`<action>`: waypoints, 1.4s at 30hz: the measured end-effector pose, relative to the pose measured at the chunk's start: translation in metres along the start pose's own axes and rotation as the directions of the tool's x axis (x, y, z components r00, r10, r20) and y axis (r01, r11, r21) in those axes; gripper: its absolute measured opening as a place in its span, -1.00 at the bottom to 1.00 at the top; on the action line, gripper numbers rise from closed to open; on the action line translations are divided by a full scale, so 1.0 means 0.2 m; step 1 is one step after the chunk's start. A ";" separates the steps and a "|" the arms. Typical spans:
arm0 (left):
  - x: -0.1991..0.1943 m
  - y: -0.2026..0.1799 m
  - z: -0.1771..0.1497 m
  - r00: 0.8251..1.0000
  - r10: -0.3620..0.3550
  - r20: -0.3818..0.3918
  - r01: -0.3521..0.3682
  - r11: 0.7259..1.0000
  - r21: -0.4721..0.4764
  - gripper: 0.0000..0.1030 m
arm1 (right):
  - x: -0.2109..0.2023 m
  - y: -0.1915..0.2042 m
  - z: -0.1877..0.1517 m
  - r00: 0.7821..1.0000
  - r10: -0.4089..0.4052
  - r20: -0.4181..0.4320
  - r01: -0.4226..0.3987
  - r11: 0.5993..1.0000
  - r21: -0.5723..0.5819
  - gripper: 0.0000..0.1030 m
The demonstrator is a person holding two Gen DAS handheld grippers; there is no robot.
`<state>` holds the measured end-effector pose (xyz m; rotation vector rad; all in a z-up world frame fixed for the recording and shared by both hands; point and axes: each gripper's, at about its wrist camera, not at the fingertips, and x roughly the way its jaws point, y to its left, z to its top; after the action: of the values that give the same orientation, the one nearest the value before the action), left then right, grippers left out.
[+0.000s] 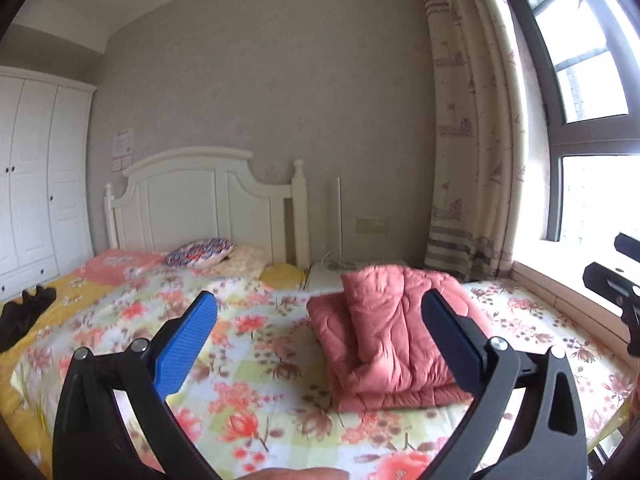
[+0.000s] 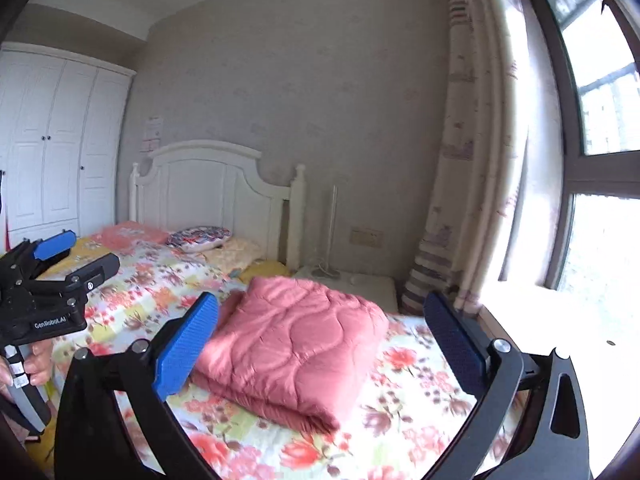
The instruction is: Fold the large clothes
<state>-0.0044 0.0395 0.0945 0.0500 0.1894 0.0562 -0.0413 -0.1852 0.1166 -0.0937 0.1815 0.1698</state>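
A pink quilted garment [image 1: 384,336] lies folded in a thick stack on the floral bed sheet [image 1: 248,344]; it also shows in the right wrist view [image 2: 292,344]. My left gripper [image 1: 320,336] is open and empty, held above the bed with the folded garment between and beyond its blue pads [image 1: 188,344]. It also shows in the right wrist view [image 2: 76,256] at the left, open. My right gripper [image 2: 320,340] is open and empty above the garment. Its black body shows at the right edge of the left wrist view, fingertips cut off.
A white headboard [image 1: 208,200] and pillows [image 1: 200,257] stand at the far end. A black garment [image 1: 24,312] lies at the bed's left. A white wardrobe [image 1: 36,184] is left, a nightstand [image 1: 340,272], curtain [image 1: 476,152] and window sill [image 1: 568,280] right.
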 end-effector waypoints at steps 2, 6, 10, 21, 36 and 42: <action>0.01 -0.04 -0.08 0.999 -0.018 -0.046 0.018 1.000 -0.005 0.96 | 0.00 0.00 -0.11 0.999 -0.009 -0.031 0.010 1.000 0.028 0.91; 0.03 -0.09 -0.21 0.994 -0.004 -0.112 0.004 1.000 0.003 0.96 | 0.02 -0.03 -0.29 0.994 -0.036 -0.103 0.046 0.994 0.096 0.91; 0.04 -0.10 -0.28 0.991 0.022 -0.130 -0.022 1.000 0.005 0.96 | 0.04 -0.02 -0.41 0.989 -0.072 -0.132 0.093 0.981 0.169 0.91; 0.09 -0.12 -0.40 0.979 0.009 -0.202 -0.006 1.000 0.019 0.96 | 0.00 0.08 -0.49 0.988 -0.119 -0.102 0.135 0.976 0.172 0.91; 0.10 -0.10 -0.44 0.974 0.008 -0.225 -0.007 1.000 0.009 0.96 | 0.03 0.13 -0.52 0.985 -0.112 -0.129 0.130 0.981 0.142 0.91; 0.11 -0.10 -0.44 0.973 0.009 -0.231 -0.007 1.000 0.010 0.96 | 0.04 0.13 -0.53 0.984 -0.110 -0.137 0.130 0.980 0.149 0.91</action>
<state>0.0012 0.0255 0.0026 0.0536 0.4223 0.0691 -0.0569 -0.1698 0.0096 0.0417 0.3160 0.0279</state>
